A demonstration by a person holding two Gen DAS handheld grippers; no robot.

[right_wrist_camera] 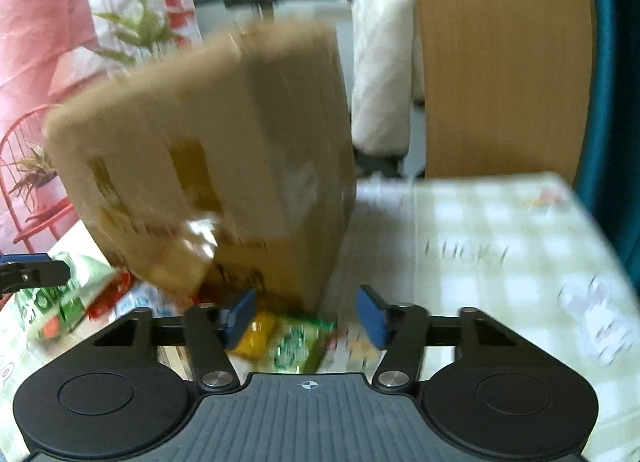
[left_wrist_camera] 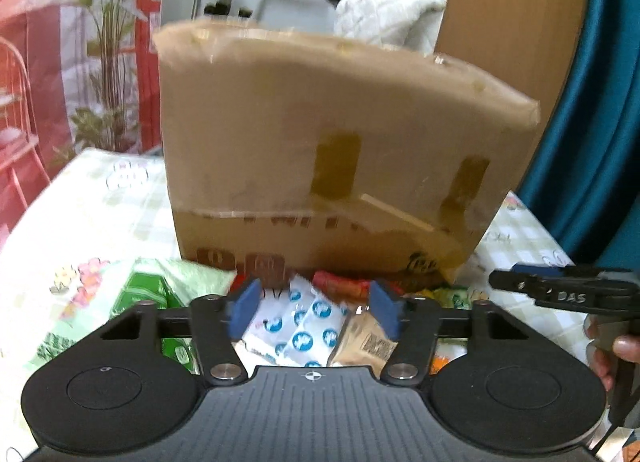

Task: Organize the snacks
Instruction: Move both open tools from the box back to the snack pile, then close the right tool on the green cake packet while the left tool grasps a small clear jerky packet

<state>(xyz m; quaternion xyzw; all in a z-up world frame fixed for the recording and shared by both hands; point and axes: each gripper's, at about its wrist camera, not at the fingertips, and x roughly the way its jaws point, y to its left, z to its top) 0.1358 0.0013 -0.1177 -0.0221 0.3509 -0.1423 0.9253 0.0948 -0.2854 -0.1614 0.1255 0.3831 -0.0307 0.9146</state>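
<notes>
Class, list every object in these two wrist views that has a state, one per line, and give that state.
Brown cardboard box: upright on the checked tablecloth, top not visible.
White sachets with blue dots: loose, between the left gripper jaws, unclamped.
Green and yellow snack packets: loose, between the right gripper jaws, unclamped.
Green packet: lying flat.

A checked tablecloth (right_wrist_camera: 500, 222) covers the table. Behind it stand a green plant (left_wrist_camera: 108, 22), a red chair (left_wrist_camera: 16, 102), a wooden panel (right_wrist_camera: 500, 62) and a teal curtain (left_wrist_camera: 600, 102).
</notes>
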